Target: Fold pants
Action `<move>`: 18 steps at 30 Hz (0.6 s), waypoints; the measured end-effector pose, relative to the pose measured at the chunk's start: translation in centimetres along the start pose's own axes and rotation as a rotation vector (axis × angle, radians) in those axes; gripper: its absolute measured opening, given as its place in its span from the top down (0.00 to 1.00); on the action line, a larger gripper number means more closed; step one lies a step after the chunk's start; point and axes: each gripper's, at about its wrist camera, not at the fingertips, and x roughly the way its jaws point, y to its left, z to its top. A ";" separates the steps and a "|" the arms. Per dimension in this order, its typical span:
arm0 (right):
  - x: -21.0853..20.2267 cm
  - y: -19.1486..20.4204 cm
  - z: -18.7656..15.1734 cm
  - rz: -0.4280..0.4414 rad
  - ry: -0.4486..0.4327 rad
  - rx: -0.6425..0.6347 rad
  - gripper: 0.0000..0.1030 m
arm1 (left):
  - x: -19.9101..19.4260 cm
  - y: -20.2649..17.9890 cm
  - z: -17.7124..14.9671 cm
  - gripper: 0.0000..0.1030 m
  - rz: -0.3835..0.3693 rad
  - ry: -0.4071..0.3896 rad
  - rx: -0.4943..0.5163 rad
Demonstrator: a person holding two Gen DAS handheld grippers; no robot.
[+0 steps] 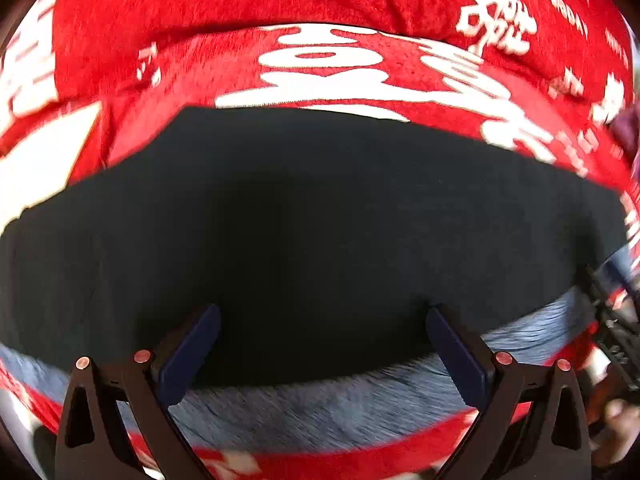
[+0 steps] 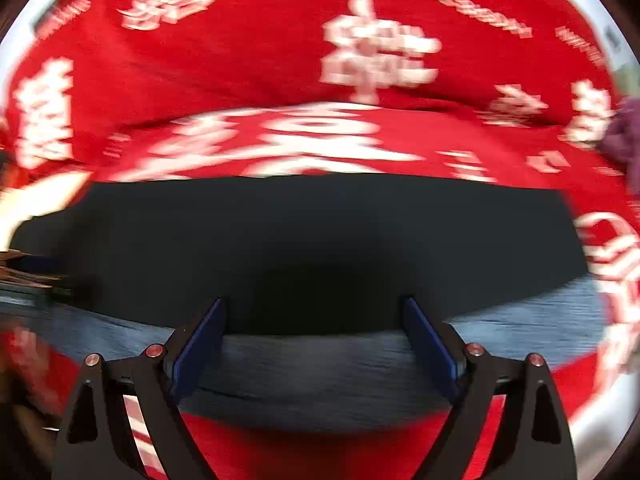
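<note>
Black pants (image 1: 320, 216) lie flat on a red blanket with white lettering (image 1: 248, 0); their grey-blue ribbed waistband (image 1: 320, 412) runs along the near edge. My left gripper (image 1: 323, 316) is open, jaws wide apart, over the waistband edge, holding nothing. In the right wrist view the same pants (image 2: 320, 240) and waistband (image 2: 320, 376) fill the middle. My right gripper (image 2: 315, 312) is open and empty over the waistband. The right gripper's body shows at the right edge of the left wrist view (image 1: 616, 320).
The red blanket (image 2: 260, 60) covers the surface all round the pants. A purple cloth (image 2: 628, 136) lies at the far right. White surface shows at the blanket's edges (image 2: 600, 412). Both views are motion-blurred.
</note>
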 end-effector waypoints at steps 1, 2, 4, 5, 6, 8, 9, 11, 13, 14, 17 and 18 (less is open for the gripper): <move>-0.1 -1.3 -0.1 -0.046 0.018 0.027 0.10 | -0.3 -0.4 -0.1 0.00 -0.042 -0.006 -0.018; -0.3 -2.1 -0.2 -0.035 0.020 0.061 0.10 | -0.6 -1.3 -0.3 0.00 -0.073 -0.011 -0.010; -1.4 -3.6 -0.4 0.044 0.006 0.153 0.10 | -0.1 -3.8 -0.6 0.00 -0.076 0.008 0.058; -1.9 -3.4 -0.6 0.087 -0.005 0.161 0.10 | 0.3 -5.1 -0.8 0.00 -0.067 0.023 0.089; -2.2 -2.6 -0.7 0.144 -0.005 0.131 0.10 | 0.6 -5.9 -0.9 0.00 -0.050 0.025 0.113; -2.0 -1.2 -1.4 0.217 0.016 0.049 0.09 | 1.3 -7.2 -1.2 0.00 0.011 0.013 0.185; -1.8 -0.9 -1.9 0.208 0.024 0.013 0.09 | 1.6 -7.4 -1.1 0.00 0.018 0.005 0.202; -1.4 -1.9 -2.5 0.183 0.031 0.017 0.09 | 1.4 -7.1 -1.2 0.00 0.001 -0.007 0.201; -1.9 -4.6 -2.5 0.231 0.013 0.111 0.09 | 1.4 -7.0 -1.2 0.00 0.002 -0.007 0.205; -2.1 -6.1 -2.5 0.221 0.006 0.150 0.08 | 1.4 -7.1 -1.2 0.00 0.007 -0.009 0.203; -2.1 -10.3 -1.8 0.091 -0.011 0.219 0.08 | 1.5 -7.4 -1.4 0.00 0.022 -0.015 0.190; -2.0 -12.0 -1.4 0.099 -0.033 0.268 0.08 | 1.4 -7.4 -1.5 0.00 0.024 -0.013 0.186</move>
